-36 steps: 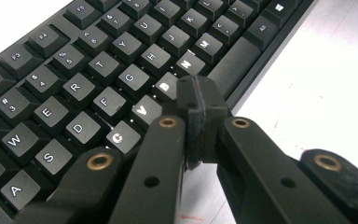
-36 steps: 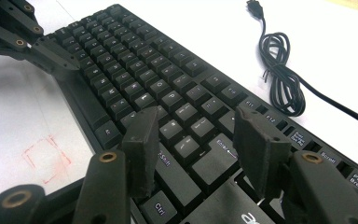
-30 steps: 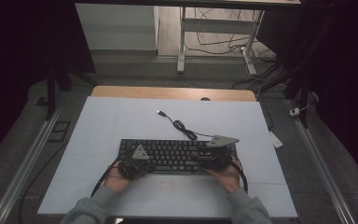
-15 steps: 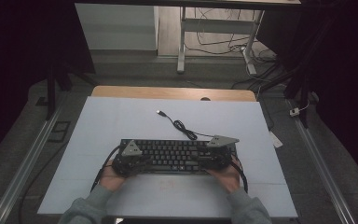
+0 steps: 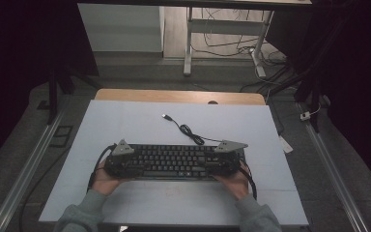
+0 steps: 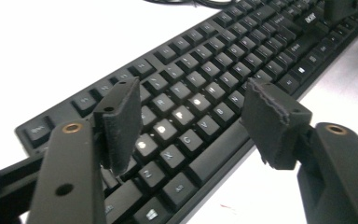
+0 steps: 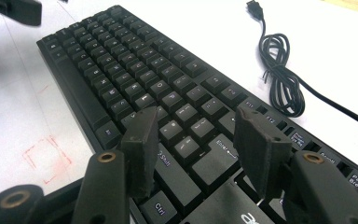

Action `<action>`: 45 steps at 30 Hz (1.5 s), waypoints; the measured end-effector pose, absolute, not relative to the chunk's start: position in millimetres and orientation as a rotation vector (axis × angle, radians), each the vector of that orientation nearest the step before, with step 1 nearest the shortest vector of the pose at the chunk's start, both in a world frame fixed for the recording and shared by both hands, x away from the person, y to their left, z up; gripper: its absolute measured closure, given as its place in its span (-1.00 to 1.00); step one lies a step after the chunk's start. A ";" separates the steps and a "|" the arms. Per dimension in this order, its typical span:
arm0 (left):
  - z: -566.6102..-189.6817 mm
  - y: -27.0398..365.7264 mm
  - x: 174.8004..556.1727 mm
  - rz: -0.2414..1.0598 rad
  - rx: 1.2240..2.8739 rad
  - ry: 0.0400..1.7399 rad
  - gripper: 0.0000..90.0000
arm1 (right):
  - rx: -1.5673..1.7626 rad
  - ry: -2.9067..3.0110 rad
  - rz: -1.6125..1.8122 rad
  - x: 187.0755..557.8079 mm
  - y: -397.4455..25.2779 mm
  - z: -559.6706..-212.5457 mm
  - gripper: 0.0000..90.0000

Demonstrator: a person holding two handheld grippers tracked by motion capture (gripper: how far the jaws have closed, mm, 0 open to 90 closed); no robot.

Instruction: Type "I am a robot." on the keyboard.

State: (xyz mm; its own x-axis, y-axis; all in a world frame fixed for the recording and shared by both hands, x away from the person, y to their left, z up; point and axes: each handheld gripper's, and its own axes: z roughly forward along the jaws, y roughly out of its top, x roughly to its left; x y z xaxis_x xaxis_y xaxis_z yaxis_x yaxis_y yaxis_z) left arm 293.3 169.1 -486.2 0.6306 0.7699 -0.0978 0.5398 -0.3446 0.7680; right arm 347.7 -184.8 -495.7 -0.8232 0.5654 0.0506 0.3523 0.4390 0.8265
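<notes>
**Both grippers poised over the ends of a black keyboard**

A black keyboard [image 5: 174, 162] lies flat on the white desk [image 5: 125, 121], towards the person's side and roughly parallel to the near edge. The left gripper [image 5: 118, 159] sits at its left end and the right gripper [image 5: 227, 159] at its right end, each held in a hand that comes up from the bottom of the high view.

In the left gripper view, the jaws are spread wide above the keys near the left end of the keyboard [image 6: 205, 79]; one pad [image 6: 121, 121] hangs over the letter rows, the other [image 6: 272, 121] over the front edge by the space bar. Nothing is pinched between them.

In the right gripper view, the jaws are likewise spread, hovering over the Shift and Enter keys of the keyboard [image 7: 135, 70], with no key or edge clamped.

The keyboard's cable [image 5: 188, 130] runs away from its back edge across the desk, partly bundled in a loop, and ends in a loose USB plug [image 5: 165, 116] lying on the bare surface.
</notes>
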 end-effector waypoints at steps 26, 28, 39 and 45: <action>-483.8 176.6 303.2 0.406 2.053 1.076 0.01 | 0.799 2.468 1.311 348.4 -183.6 -497.0 0.11; -484.5 176.3 303.8 0.404 2.060 1.074 0.10 | 0.797 2.470 1.309 348.4 -183.4 -497.0 0.11; -489.2 174.7 307.2 0.417 2.109 1.089 0.81 | 0.797 2.471 1.310 348.6 -183.2 -497.4 0.11; -497.2 176.6 310.1 0.417 2.149 1.119 0.96 | 0.799 2.473 1.307 348.6 -183.1 -497.6 0.11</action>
